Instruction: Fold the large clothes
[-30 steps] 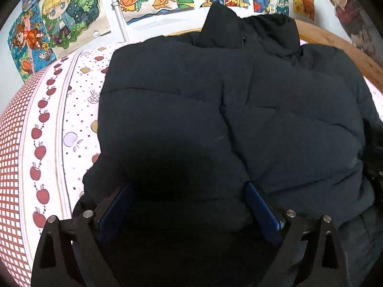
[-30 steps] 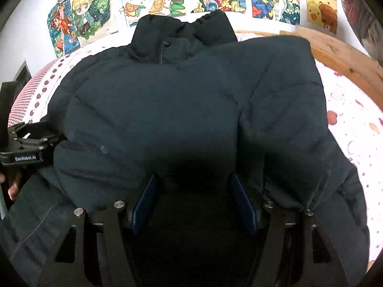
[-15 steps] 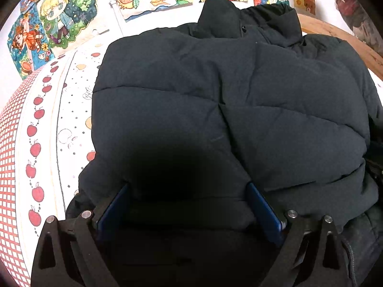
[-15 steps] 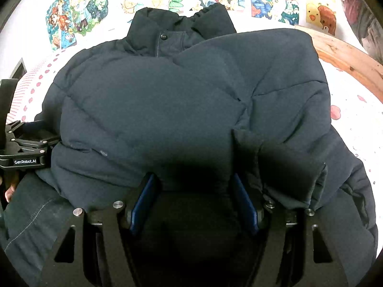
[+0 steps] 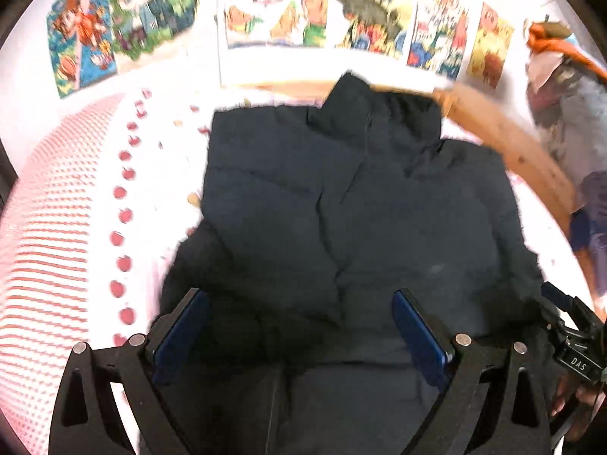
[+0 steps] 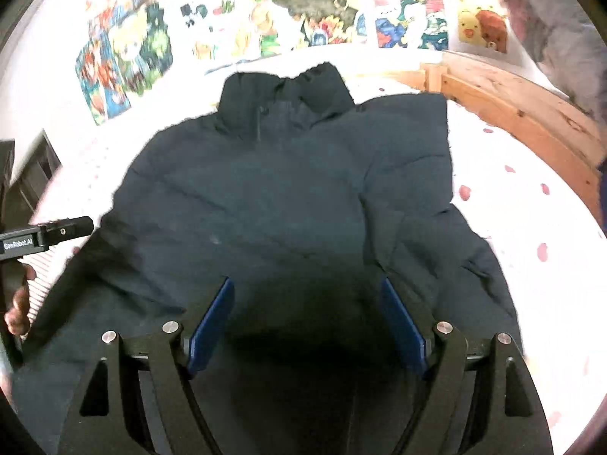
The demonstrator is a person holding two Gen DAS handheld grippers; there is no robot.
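Against the frames a second ago, both cameras sit higher and farther back: the dark navy quilted puffer jacket (image 5: 341,204) looks smaller, and more of the white bedsheet printed with red apples (image 5: 125,189) shows around it. Motion blur smears the cartoon posters on the wall (image 6: 303,26).

Left claw (image 5: 299,326): blue pads spread wide, released, nothing pinched; a second ago jacket fabric bulged between them. The jacket's lower part now lies under and ahead of the fingertips, collar at the far end by the light wooden bed frame (image 5: 504,140).

Right claw (image 6: 307,314): jaws have just been opening and stand wide, gripping nothing; jacket fabric lies below the gap, not pressed by the pads. The jacket spreads ahead of it, collar (image 6: 288,91) farthest off, one sleeve folded across the body to the claw's right. The left claw's body shows at the far left edge, with a hand (image 6: 17,303) holding it.
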